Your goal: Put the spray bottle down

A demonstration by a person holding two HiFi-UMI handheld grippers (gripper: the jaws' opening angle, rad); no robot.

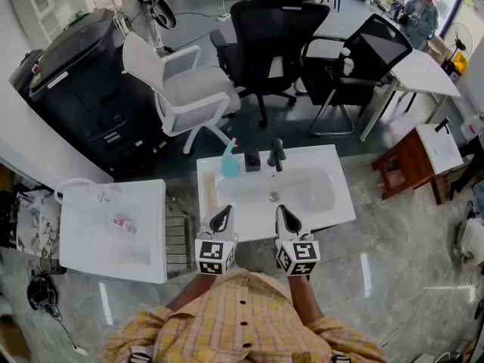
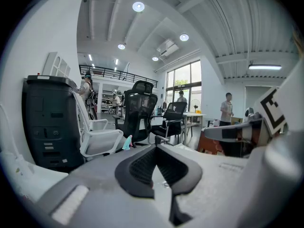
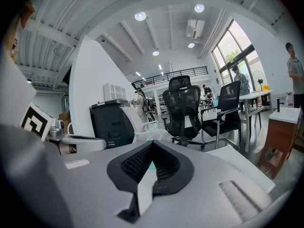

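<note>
A teal spray bottle [image 1: 229,161] stands upright on the back left corner of the white sink [image 1: 333,210], left of the black faucet [image 1: 277,155]. My left gripper [image 1: 220,219] and right gripper [image 1: 288,221] hover side by side over the sink's near rim, both well short of the bottle. Each one is shut with nothing between its jaws. In the left gripper view the gripper [image 2: 154,147] points past the bottle [image 2: 127,143], which shows small to the left of the tips. In the right gripper view the gripper [image 3: 152,143] has only a sliver of the teal bottle [image 3: 149,138] peeking above its tips.
A low white cabinet [image 1: 113,225] stands left of the sink, with a black printer [image 1: 83,74] behind it. A white chair [image 1: 181,89] and black office chairs [image 1: 272,36] stand beyond the sink. A small wooden table [image 1: 412,161] is at the right.
</note>
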